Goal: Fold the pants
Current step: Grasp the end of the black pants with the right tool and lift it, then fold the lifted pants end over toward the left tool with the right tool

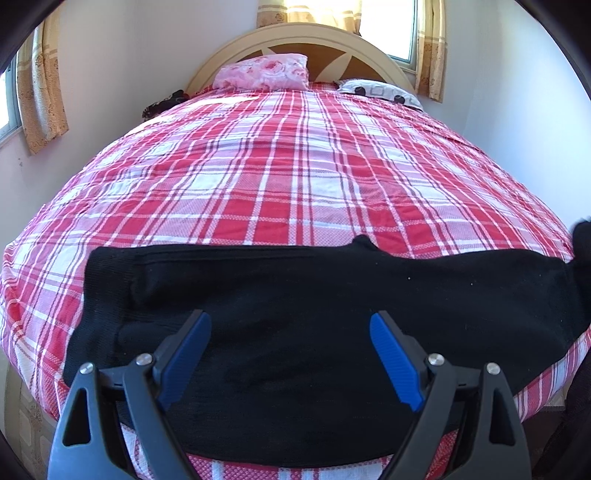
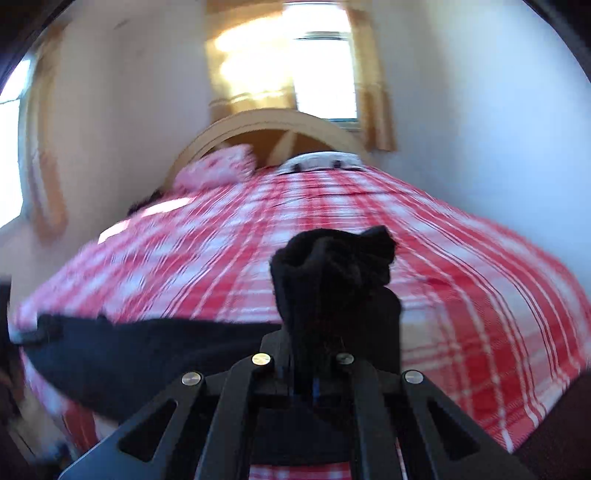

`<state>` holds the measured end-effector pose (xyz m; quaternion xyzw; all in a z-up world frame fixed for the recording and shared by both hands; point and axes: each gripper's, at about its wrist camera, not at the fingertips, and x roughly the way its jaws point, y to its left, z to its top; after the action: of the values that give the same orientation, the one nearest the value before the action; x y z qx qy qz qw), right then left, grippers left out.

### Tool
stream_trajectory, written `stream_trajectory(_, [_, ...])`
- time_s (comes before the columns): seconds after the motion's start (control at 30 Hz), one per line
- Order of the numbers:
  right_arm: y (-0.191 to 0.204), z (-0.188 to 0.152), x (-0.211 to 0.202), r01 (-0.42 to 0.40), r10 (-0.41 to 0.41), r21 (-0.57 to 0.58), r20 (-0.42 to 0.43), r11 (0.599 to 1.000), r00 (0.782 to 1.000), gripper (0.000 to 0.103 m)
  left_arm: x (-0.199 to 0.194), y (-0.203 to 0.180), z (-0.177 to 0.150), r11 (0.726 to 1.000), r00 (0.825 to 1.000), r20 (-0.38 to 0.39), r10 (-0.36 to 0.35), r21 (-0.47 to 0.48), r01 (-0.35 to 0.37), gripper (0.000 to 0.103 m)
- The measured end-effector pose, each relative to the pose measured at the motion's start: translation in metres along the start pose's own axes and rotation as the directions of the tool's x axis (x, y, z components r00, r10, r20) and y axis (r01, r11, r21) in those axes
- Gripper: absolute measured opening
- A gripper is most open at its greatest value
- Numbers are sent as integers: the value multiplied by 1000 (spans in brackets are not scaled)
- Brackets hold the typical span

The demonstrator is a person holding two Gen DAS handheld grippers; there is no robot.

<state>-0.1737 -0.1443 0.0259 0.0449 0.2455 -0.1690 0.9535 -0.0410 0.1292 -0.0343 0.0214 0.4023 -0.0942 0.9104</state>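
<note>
Black pants [image 1: 314, 295] lie flat across the near edge of a bed with a red and white plaid cover [image 1: 277, 166]. My left gripper [image 1: 290, 325] is open with blue pads, hovering over the middle of the pants, holding nothing. My right gripper [image 2: 306, 369] is shut on one end of the pants [image 2: 332, 266]; the bunched fabric sticks up above its jaws, and the rest of the pants [image 2: 140, 354] trails left across the bed. The right wrist view is motion-blurred.
A pink floral pillow [image 1: 264, 72] and a black-and-white patterned pillow [image 1: 380, 90] lie at the arched wooden headboard [image 1: 314, 40]. Curtained windows [image 1: 406, 29] stand behind and at the left. Walls flank the bed on both sides.
</note>
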Motion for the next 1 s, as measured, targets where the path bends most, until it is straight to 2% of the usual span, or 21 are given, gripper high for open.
stream_trajectory(0.13, [88, -29, 19, -68, 63, -241, -31, 968, 998, 6, 2, 6, -2, 1000, 1000, -4, -9, -16, 9, 91])
stream_trajectory(0.23, [139, -59, 31, -88, 78, -393, -41, 915, 996, 6, 3, 11, -4, 1000, 1000, -8, -6, -26, 6, 91])
stream_trajectory(0.3, [161, -74, 38, -93, 79, -456, -50, 885, 996, 6, 2, 15, -5, 1000, 1000, -7, -1, -31, 1, 91])
stream_trajectory(0.43, [172, -88, 48, -75, 54, -508, -57, 858, 997, 6, 6, 22, -5, 998, 1000, -12, -5, -58, 4, 91])
stream_trajectory(0.5, [172, -89, 45, -57, 42, -525, -41, 849, 998, 6, 9, 22, -6, 998, 1000, -18, -10, -63, 9, 91])
stream_trajectory(0.57, [182, -88, 43, -19, 25, -569, 2, 822, 1000, 6, 10, 21, -7, 998, 1000, -20, -12, -59, 10, 91])
stream_trajectory(0.73, [203, -94, 39, -27, 70, -640, 43, 768, 997, 6, 10, 19, -7, 999, 1000, -22, -18, -51, 17, 91])
stream_trajectory(0.8, [211, -104, 48, 5, 34, -678, 44, 735, 998, 7, 10, 19, -8, 999, 1000, -22, -16, -45, 15, 91])
stream_trajectory(0.93, [222, -113, 49, 74, -31, -709, 73, 701, 997, 8, 10, 19, -8, 999, 1000, -23, -16, -45, 15, 91])
stream_trajectory(0.97, [222, -112, 47, 71, -33, -708, 67, 702, 997, 8, 9, 19, -8, 999, 1000, -24, -21, -49, 20, 91])
stream_trajectory(1.0, [219, -109, 44, 39, -11, -690, 44, 722, 999, 12, 10, 19, -8, 998, 999, -24, -23, -51, 22, 91])
